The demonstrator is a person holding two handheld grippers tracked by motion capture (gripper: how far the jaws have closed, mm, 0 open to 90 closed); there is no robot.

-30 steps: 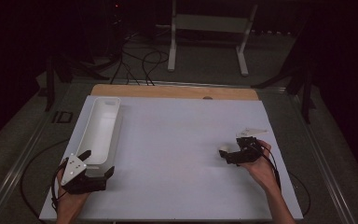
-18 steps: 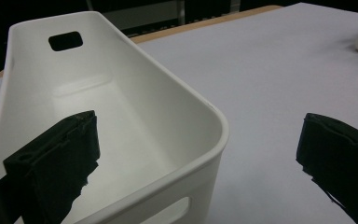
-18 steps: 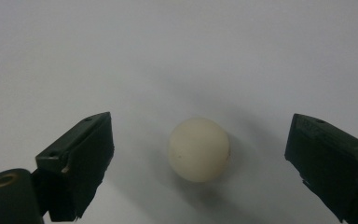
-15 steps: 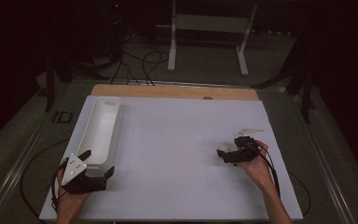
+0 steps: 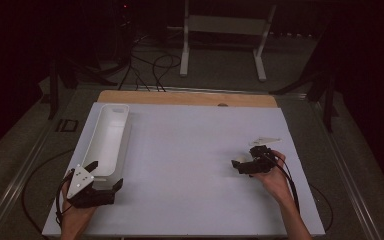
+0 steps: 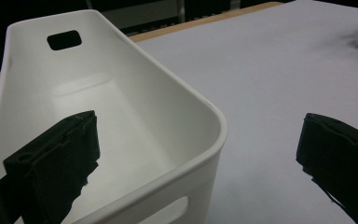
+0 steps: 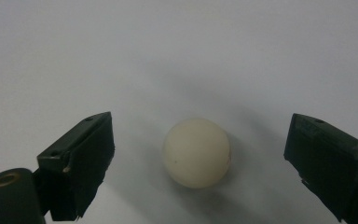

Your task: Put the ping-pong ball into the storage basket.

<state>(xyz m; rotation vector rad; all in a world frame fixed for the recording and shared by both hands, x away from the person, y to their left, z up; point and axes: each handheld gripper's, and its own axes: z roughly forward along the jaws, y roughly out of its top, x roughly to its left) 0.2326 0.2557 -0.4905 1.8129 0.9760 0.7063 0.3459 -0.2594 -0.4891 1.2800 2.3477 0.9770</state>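
— Between my right gripper's [image 7: 200, 168] jaws, what do you see?

— A small cream ball [image 7: 196, 152] on the white table [image 5: 190, 150], sitting right of centre and well apart from the bin. My jaws stand wide apart on either side of it, touching neither side yet.

— And your other hand?

— My left gripper [image 6: 191, 168] is at the near left, jaws spread, one inside the near end of the white bin [image 6: 121, 107] and one outside it. It isn't clamped on the wall; there's daylight on both sides.

— What could spoil this?

— I'd judge the ball itself. It's round and smooth on a slick sheet, so if one jaw meets it before the other, it will likely roll off or squirt out forward. Closing off-centre or too high would do the same. And if I nudge the bin with my left jaw, its open mouth shifts from where I mean to drop.

— Anything changed from a second ago?

— My right hand has crept nearer and slightly leftward toward the ball. The left one and the bin sit as they did.
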